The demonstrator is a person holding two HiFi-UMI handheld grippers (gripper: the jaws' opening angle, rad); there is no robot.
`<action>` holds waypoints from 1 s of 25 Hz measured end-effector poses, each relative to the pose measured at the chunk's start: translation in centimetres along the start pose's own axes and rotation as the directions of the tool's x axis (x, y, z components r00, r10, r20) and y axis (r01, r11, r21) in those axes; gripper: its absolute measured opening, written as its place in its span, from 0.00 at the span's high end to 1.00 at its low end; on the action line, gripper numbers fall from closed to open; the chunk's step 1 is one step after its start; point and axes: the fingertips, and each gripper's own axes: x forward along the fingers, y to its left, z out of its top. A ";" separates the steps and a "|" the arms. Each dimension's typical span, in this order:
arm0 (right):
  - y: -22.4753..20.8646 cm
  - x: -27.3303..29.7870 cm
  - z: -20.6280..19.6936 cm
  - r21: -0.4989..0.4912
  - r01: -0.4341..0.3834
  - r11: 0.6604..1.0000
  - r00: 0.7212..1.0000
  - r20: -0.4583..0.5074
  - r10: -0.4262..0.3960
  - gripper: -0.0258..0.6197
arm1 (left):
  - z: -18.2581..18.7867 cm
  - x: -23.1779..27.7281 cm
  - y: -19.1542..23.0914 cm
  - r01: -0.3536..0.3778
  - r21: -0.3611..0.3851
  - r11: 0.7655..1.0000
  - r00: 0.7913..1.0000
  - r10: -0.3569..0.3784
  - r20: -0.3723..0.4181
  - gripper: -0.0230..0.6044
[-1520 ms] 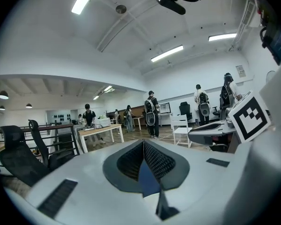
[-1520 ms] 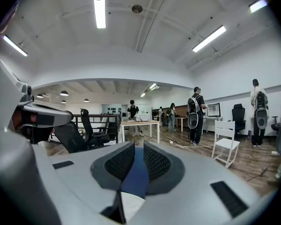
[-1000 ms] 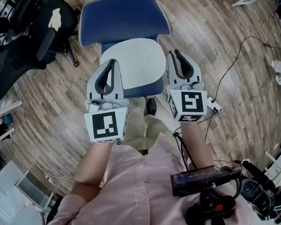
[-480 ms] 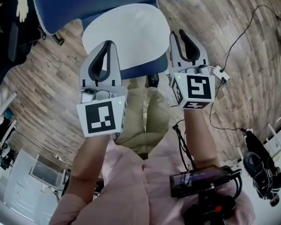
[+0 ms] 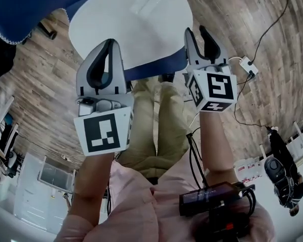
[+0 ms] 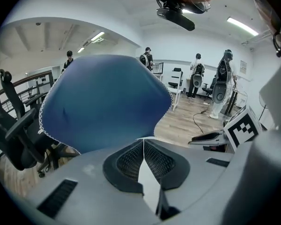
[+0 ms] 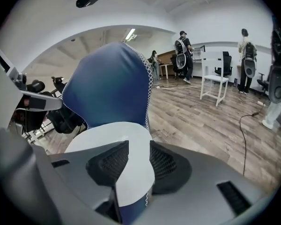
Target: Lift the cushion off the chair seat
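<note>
A white oval cushion (image 5: 136, 19) lies on the blue chair seat (image 5: 156, 69), in front of the blue backrest (image 6: 103, 102). My left gripper (image 5: 111, 42) hovers over the cushion's near left part. Its jaws are shut tip to tip with nothing between them, and the cushion (image 6: 147, 182) shows white through the slit below the tips. My right gripper (image 5: 196, 30) is open at the cushion's near right edge. In the right gripper view the cushion (image 7: 117, 132) fills the gap between the jaws of that gripper (image 7: 136, 146). Contact with the cushion cannot be made out.
The person's legs and a black shoe (image 5: 165, 77) are just under the seat's front edge. A white adapter (image 5: 247, 64) with cables lies on the wood floor to the right. Black office chairs (image 6: 14, 139) stand left, a white chair (image 7: 214, 86) and people (image 6: 196, 74) farther back.
Both grippers have moved forward over the chair, and the cushion now fills the top of the head view. The left jaws stay shut and the right jaws stay open.
</note>
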 end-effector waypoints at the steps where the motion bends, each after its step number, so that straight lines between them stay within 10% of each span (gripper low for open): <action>1: -0.2 0.4 -0.8 0.011 -0.003 1.000 1.000 -0.008 0.004 0.74 | -0.6 0.3 -0.1 0.001 -0.001 1.000 1.000 -0.001 -0.009 0.94; 25: -3.4 5.9 -9.1 0.382 -0.088 0.920 0.988 -0.085 0.129 0.65 | -3.7 1.6 0.2 -0.030 0.015 0.999 0.998 0.031 -0.054 0.94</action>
